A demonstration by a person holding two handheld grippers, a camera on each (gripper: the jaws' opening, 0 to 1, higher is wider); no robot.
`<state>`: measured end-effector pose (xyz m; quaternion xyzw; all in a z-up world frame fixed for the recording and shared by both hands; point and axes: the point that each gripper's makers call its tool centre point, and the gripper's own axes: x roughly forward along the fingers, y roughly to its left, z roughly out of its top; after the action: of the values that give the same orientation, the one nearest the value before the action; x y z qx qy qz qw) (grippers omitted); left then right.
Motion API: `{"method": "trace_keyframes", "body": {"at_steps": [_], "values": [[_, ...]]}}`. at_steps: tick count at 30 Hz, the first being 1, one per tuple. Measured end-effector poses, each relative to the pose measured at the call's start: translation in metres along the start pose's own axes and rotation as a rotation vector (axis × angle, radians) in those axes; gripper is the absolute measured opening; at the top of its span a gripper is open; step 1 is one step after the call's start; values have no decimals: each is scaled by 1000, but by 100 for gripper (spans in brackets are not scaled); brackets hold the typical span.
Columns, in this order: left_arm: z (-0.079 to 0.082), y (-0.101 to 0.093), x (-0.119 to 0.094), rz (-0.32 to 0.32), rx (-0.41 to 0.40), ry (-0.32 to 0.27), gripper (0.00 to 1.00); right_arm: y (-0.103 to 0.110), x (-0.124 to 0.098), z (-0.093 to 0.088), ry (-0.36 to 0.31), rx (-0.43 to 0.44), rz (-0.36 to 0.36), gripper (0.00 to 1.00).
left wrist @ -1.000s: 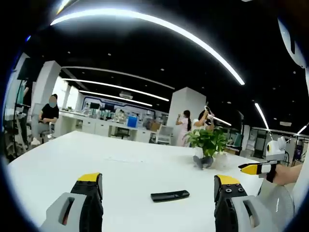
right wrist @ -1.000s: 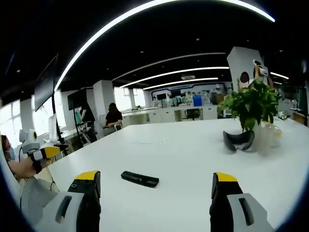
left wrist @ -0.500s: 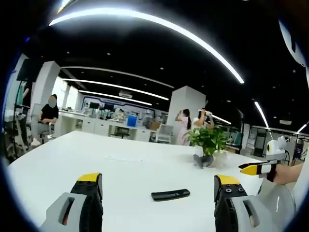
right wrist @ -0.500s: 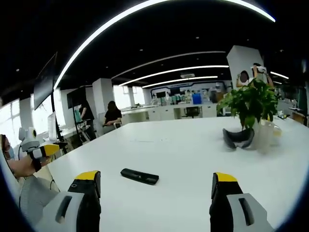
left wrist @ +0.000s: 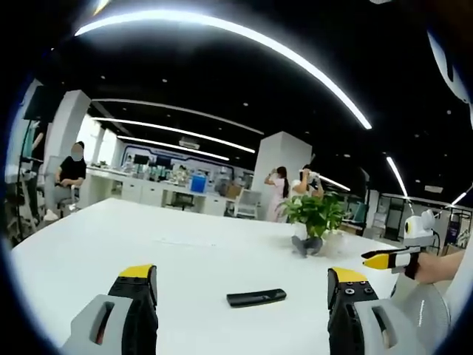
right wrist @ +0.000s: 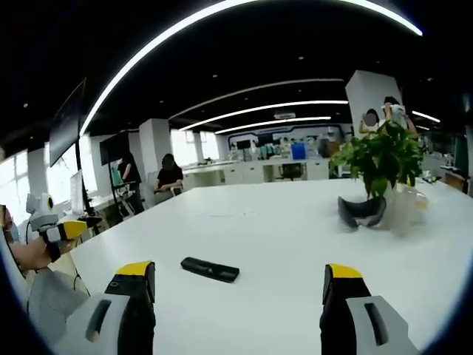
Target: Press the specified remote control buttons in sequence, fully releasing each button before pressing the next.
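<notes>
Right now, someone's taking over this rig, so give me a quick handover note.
Left gripper: open, holding nothing, raised above the white table.
Right gripper: open, holding nothing, also above the table.
The black remote lies flat on the table ahead of both grippers, untouched; a potted plant stands farther back.
Done: no press under way.
Left: bring one gripper down to the remote and press the buttons in order, releasing each.

In the left gripper view, the left hand-held gripper (left wrist: 244, 285) hangs above the white tabletop (left wrist: 148, 244) with its yellow-tipped jaws wide apart and nothing between them. A black remote control (left wrist: 256, 297) lies flat on the tabletop, well in from its edges. A potted plant (left wrist: 315, 218) stands farther back. The right hand-held gripper (left wrist: 392, 258) enters near the right edge, apart from the remote control.
</notes>
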<state>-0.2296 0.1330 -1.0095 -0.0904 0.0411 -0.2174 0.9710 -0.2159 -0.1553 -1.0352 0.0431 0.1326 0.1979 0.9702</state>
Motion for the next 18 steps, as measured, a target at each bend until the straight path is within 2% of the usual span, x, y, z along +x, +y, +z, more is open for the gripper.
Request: {"method": "trace_keyframes", "body": {"at_steps": [7,18], "values": [[-2,0,-1,-8,-23,5,100,-1,-2,4,-16,6,-13,93],[-1,1,0,-15,-106,-7,100,-6,-4,0,9,-14,-38,90]]}}
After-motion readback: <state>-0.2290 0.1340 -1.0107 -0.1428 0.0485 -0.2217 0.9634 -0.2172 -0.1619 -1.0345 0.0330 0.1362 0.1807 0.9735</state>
